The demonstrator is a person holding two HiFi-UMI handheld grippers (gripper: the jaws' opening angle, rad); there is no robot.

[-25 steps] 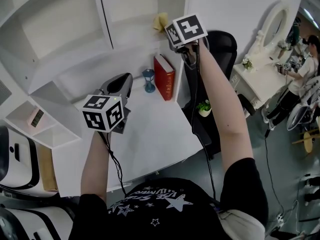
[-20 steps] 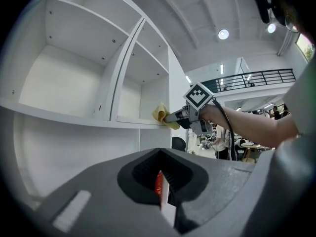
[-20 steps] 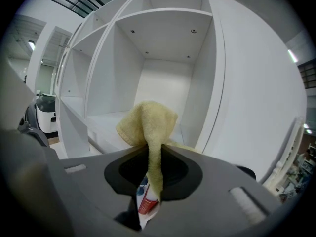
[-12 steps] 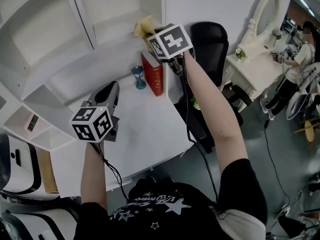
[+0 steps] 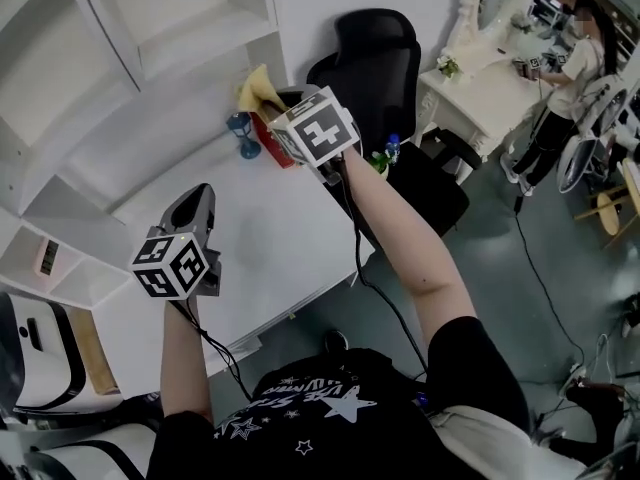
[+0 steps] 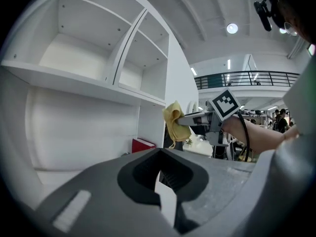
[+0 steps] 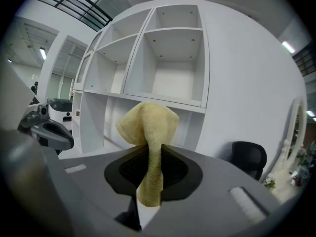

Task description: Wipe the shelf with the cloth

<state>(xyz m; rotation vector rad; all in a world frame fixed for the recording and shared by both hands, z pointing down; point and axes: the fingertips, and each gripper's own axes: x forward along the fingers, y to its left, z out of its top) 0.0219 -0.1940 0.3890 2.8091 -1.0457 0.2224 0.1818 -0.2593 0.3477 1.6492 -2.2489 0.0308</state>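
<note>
The right gripper [image 7: 150, 169] pinched the crumpled yellow terry cloth [image 7: 148, 125] tight, just beside the white shelf unit's [image 5: 190, 43] open end, above a red book [image 6: 144, 144] and a blue hourglass [image 5: 240, 134]. The left gripper [image 6: 160, 177], jaws together and empty, hovered over the bare white desk [image 5: 270, 238].

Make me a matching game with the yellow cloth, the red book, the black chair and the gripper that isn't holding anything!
Things:
1. soft yellow cloth
2. red hardback book
3. black office chair
4. left gripper

Places or states:
A. jaws shut, nothing between them
B. on the floor beside the white desk
C. pinched in the right gripper
D. standing upright on the desk

Pairs: 1-C, 2-D, 3-B, 4-A
</note>
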